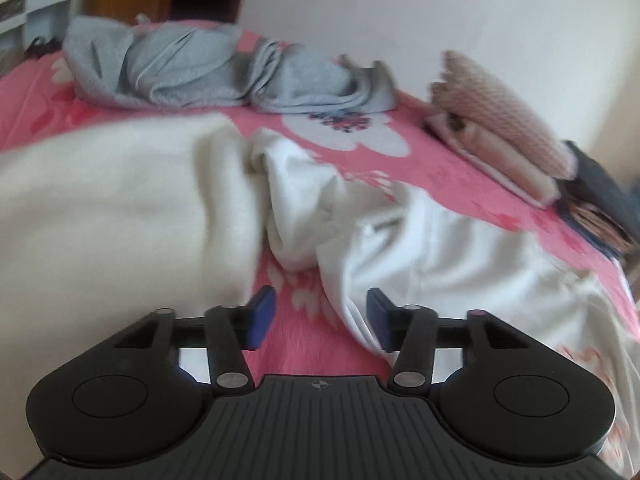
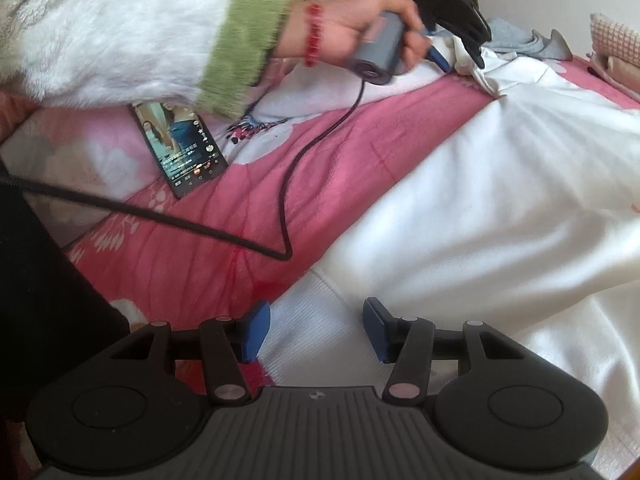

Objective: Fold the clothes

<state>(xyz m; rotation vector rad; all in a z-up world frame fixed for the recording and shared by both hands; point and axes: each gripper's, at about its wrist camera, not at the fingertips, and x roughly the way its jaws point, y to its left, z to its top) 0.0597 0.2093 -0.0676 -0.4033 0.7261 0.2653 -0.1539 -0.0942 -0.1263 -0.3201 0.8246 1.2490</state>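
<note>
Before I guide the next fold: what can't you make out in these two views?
- White garment: type and outline, cut off by the right wrist view's edge; blurred in the left wrist view.
- Left gripper fingertips: hidden behind its body, right wrist view.
- Phone screen: too small to read.
- Folded stack: lower layers hidden under the knit.

No legible text anywhere; tiny unreadable on-screen characters on the phone (image 2: 182,147).

Bare pink bed (image 2: 224,264) strip passable; black cable (image 2: 288,184) and phone (image 2: 180,148) obstruct; white garment (image 2: 500,200) alongside.
</note>
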